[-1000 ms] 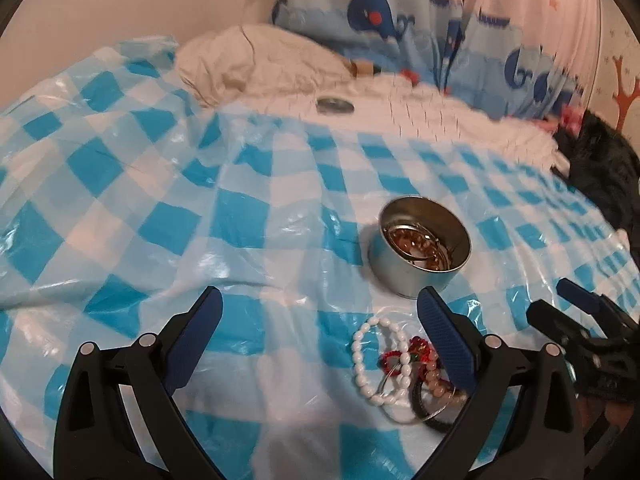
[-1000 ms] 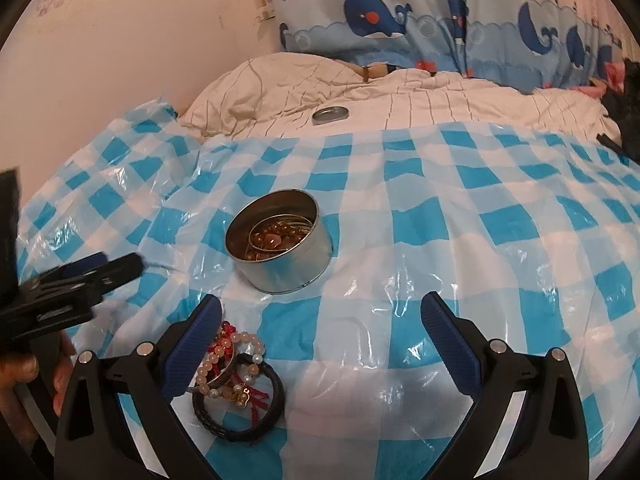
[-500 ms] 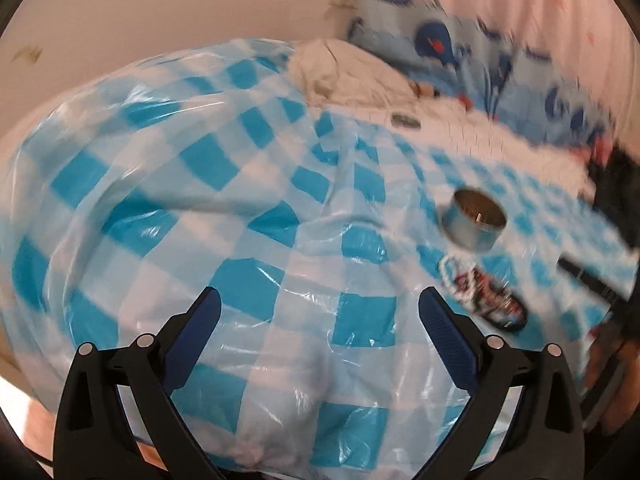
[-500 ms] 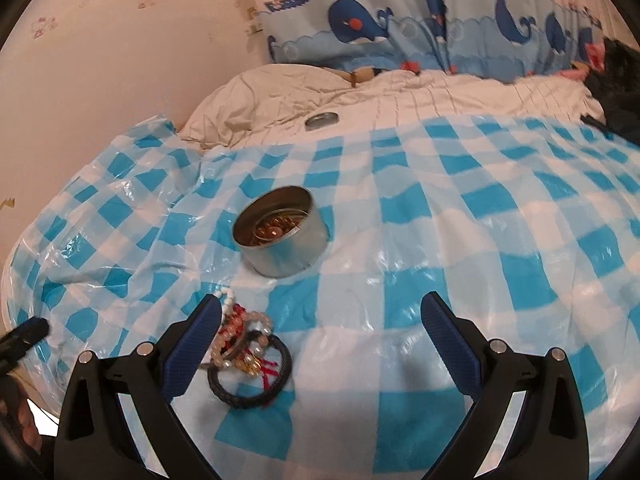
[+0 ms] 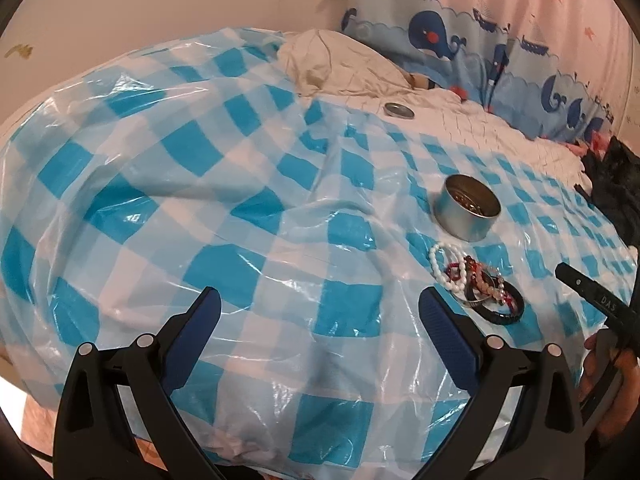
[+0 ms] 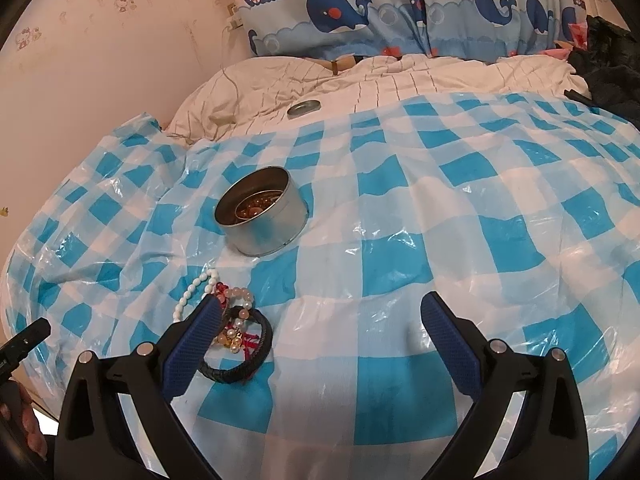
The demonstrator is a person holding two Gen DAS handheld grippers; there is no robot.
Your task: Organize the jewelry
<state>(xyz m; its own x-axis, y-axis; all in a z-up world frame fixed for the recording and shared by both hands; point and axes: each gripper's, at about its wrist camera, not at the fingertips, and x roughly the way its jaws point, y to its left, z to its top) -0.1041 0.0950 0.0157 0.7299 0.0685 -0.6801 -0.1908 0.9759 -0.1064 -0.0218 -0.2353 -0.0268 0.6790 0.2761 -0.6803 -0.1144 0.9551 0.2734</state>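
A round metal tin (image 5: 467,207) (image 6: 262,216) stands open on the blue-and-white checked plastic sheet and holds some brown beaded jewelry. In front of it lies a pile of bracelets (image 5: 476,282) (image 6: 230,322): a white bead one, red and pink bead ones and a black braided band. My left gripper (image 5: 320,314) is open and empty, well left of the pile. My right gripper (image 6: 320,318) is open and empty, its left finger partly covering the pile.
The tin's lid (image 5: 398,110) (image 6: 303,108) lies on the cream quilt (image 6: 400,80) behind the sheet. Whale-print pillows (image 6: 360,12) line the wall. A dark cloth (image 5: 616,192) sits at the right. The bed's near edge drops off below the left gripper.
My left gripper has pulled back and to the left, away from the tin and the bracelets. My right gripper has drawn back a little. Both stay open and empty.
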